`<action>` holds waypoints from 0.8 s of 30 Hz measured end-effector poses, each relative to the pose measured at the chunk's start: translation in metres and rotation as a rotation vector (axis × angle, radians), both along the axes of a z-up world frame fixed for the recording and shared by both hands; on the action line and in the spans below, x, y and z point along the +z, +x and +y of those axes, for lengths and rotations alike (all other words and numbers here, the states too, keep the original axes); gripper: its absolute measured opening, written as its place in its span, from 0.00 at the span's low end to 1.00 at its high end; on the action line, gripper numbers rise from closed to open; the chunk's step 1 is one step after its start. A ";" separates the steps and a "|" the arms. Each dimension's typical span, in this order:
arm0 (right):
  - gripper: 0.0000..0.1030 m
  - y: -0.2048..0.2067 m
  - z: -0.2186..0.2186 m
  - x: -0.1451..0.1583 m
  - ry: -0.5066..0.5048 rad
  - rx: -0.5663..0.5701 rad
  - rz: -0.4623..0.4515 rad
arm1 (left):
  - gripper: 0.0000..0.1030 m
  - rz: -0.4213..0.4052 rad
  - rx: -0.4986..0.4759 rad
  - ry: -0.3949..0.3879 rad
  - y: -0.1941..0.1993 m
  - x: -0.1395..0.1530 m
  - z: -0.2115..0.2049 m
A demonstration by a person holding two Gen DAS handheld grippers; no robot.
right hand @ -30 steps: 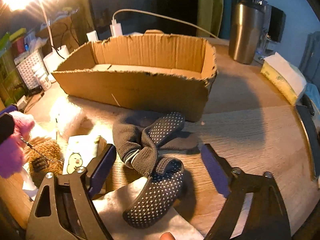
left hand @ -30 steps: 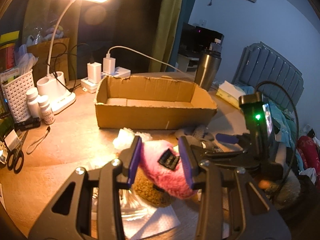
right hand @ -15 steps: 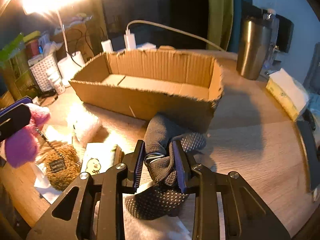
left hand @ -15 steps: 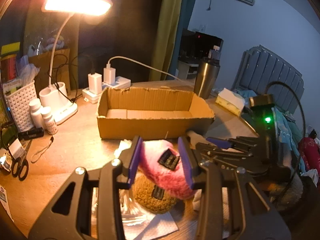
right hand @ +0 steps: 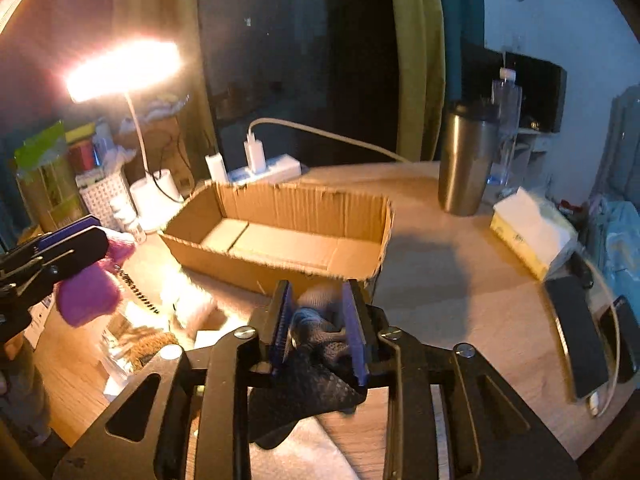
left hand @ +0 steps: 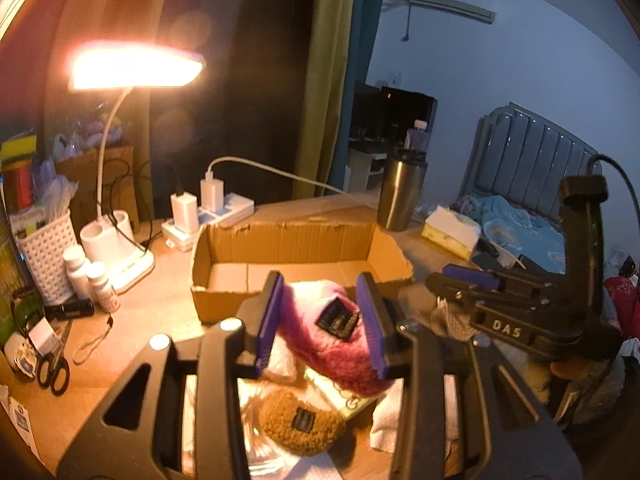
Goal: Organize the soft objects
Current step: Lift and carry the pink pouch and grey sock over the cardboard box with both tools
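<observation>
Now the left gripper [left hand: 320, 324] is squeezing the pink fluffy toy [left hand: 324, 344] and the right gripper [right hand: 318, 326] is squeezing the gray socks [right hand: 316, 328], both near the cardboard box [right hand: 280, 240]. Next, they probably need dropping inside the box.

Both wrist views look forward, close over the table — sharing the cardboard box [left hand: 300, 268] [right hand: 280, 236].

Your left claw [left hand: 320, 322] has black arms and violet-blue pads, and so does your right claw [right hand: 318, 326]. The plush toy [left hand: 328, 344] you see is pink, with a black patch. Your sock [right hand: 316, 368] is dark grey, dotted with pale grip specks. The round pouch [left hand: 300, 420] is fuzzy brown with a black tag. The box [right hand: 280, 240] is plain tan cardboard; the bench [right hand: 460, 280] shows light wood grain.
</observation>
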State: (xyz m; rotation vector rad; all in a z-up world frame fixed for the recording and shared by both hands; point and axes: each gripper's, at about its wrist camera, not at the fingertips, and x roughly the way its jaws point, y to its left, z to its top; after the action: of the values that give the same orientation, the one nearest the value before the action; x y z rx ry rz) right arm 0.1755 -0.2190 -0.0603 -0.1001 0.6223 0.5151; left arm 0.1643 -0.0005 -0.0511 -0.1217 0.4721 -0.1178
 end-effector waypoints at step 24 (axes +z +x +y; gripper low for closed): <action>0.25 -0.002 0.016 -0.077 -0.140 0.065 0.222 | 0.38 0.014 0.026 -0.001 -0.004 -0.006 0.003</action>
State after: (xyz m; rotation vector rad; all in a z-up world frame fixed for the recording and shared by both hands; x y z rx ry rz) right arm 0.1737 -0.2032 -0.1374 -0.1976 0.8742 0.5499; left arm 0.1607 0.0023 -0.0575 -0.1294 0.4845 -0.0914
